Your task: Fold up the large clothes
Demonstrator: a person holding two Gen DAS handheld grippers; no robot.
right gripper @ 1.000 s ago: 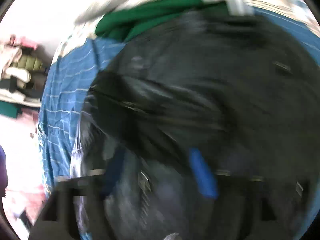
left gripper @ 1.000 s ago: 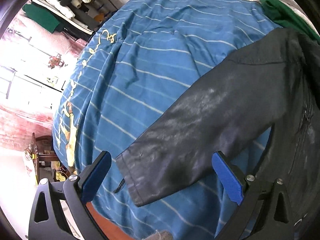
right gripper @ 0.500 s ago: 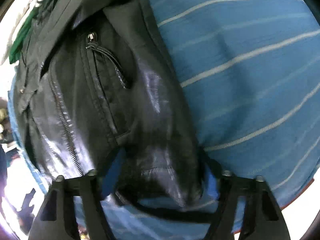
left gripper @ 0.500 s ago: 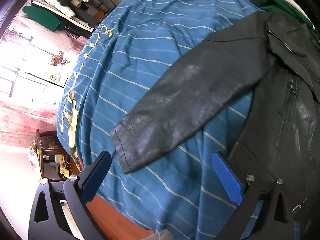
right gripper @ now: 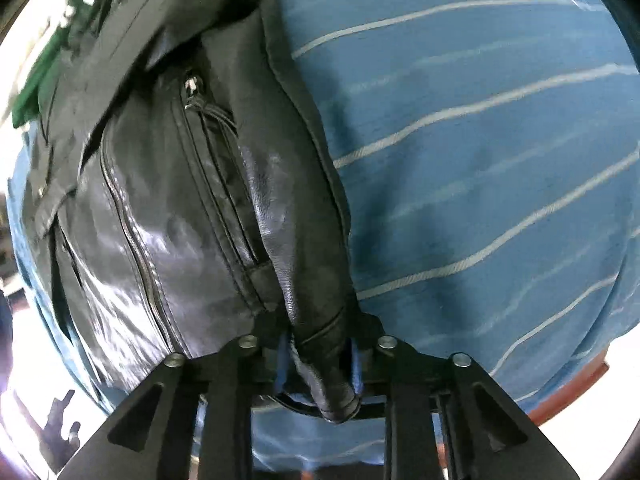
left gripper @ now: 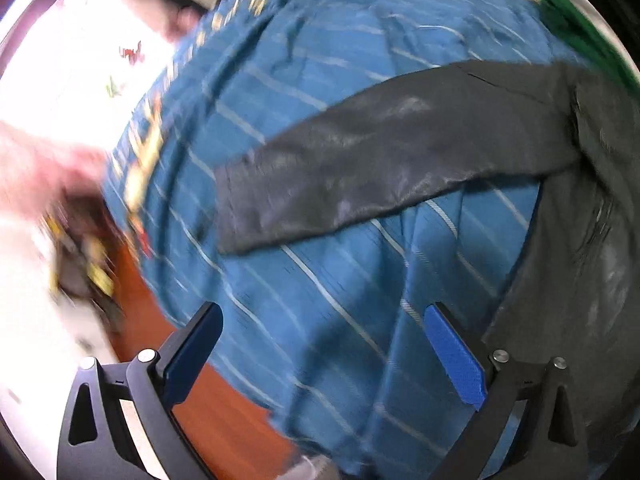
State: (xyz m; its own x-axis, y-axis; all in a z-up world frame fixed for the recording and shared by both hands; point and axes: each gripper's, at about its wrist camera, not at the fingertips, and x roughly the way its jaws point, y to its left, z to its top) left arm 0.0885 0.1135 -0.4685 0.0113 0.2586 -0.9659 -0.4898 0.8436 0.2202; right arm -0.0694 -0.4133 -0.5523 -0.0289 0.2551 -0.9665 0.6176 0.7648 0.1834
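- My left wrist view is smeared; the room clutter [left gripper: 76,256] beside the bed is unreadable.
- The black jacket [left gripper: 592,264] runs off its right edge.
- The green cloth [right gripper: 32,84] is blurred, cut at the frame's rim.

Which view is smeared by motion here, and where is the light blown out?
Left wrist view: smeared throughout, worst at the blown-out white left side; the jacket sleeve stays readable. Right wrist view: mostly sharp, glare streaks on the black leather jacket, soft only along its upper-left rim.

Blue striped bedspread [left gripper: 328,288], reddish-brown bed edge [left gripper: 224,412], bright blurred room (washed out)
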